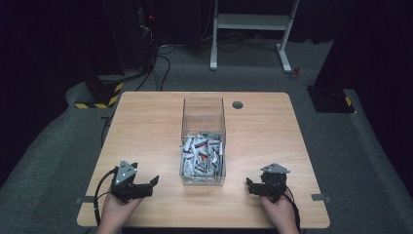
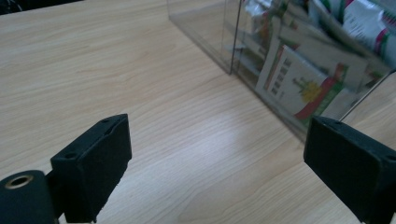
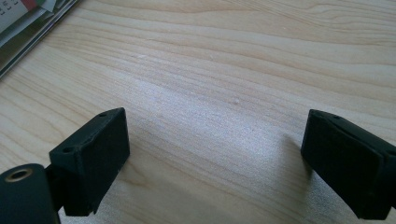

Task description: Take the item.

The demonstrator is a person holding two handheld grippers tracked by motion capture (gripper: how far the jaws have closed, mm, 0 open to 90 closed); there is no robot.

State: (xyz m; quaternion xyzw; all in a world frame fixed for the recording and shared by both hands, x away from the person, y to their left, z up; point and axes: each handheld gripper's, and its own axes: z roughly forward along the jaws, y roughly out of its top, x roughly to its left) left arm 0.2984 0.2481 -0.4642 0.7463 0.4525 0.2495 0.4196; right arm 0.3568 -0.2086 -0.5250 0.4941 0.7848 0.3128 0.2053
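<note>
Standing mid-table, the clear box (image 1: 203, 141) holds white-and-red sachets (image 1: 202, 156) at its near end; left gripper (image 1: 146, 187) and right gripper (image 1: 251, 186) flank it, released, on the pale wooden table (image 1: 146, 126); dark room, grey carpet (image 1: 243, 78) beyond

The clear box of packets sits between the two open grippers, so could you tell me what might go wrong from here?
1. The clear box has tall transparent walls that are hard to see; the left gripper, which rests close beside it, might knock it.
2. The packets lie in a loose overlapping heap, so a grab could lift several or slip off.
3. The right gripper would probably have to clear the rim before reaching in.
</note>
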